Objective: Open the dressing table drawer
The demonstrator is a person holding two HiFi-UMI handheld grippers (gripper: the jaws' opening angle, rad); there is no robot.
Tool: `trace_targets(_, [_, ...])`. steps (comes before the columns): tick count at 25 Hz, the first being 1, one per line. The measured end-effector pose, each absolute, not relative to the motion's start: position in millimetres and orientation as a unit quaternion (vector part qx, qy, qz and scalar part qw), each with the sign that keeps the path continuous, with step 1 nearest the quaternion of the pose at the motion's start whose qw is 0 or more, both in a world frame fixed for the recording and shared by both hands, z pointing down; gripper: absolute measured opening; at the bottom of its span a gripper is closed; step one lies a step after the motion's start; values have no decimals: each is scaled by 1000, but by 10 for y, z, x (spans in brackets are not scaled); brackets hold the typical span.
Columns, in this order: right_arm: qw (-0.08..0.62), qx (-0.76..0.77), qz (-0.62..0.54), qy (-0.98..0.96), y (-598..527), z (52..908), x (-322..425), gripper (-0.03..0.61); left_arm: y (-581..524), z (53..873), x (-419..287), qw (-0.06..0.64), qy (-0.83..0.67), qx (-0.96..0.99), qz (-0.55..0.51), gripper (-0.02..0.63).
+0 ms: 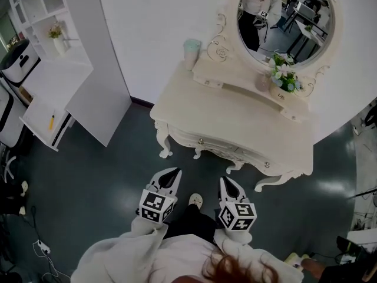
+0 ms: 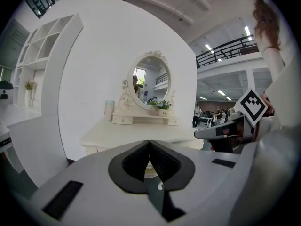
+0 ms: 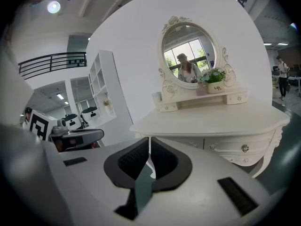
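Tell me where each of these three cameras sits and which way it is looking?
Head view: on the person's head, looking steeply down at the dressing table; shows left gripper, right gripper, sleeves.
Left gripper view: rides the left gripper, facing the table; own shut fingers show.
Right gripper view: rides the right gripper, facing the drawer; own shut fingers show.
Shared: all show the oval mirror.

Cream dressing table (image 1: 235, 119), curved legs, oval mirror (image 1: 287, 16) upright at back. Front drawers (image 1: 215, 144) shut, flush with carved apron; small round knob (image 1: 201, 140) on each.
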State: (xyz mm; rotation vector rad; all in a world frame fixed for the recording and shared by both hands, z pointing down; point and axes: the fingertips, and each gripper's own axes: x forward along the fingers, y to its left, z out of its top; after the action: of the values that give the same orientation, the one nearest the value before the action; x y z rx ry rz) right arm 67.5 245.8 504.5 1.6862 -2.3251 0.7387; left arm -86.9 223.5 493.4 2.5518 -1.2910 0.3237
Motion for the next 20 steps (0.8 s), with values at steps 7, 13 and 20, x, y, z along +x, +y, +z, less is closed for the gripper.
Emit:
trace_targets(7, [93, 561, 258, -782, 2094, 5110, 956, 38, 1883, 4981, -655, 137, -453, 873, 116, 17])
trace_targets(13, [88, 557, 256, -785, 1820, 5119, 1137, 38, 1645, 5002, -523, 138, -464, 867, 114, 17])
trace_targets(20, [92, 545, 261, -792, 1579, 5195, 1214, 38, 1445, 5060, -409, 142, -471, 863, 116, 17])
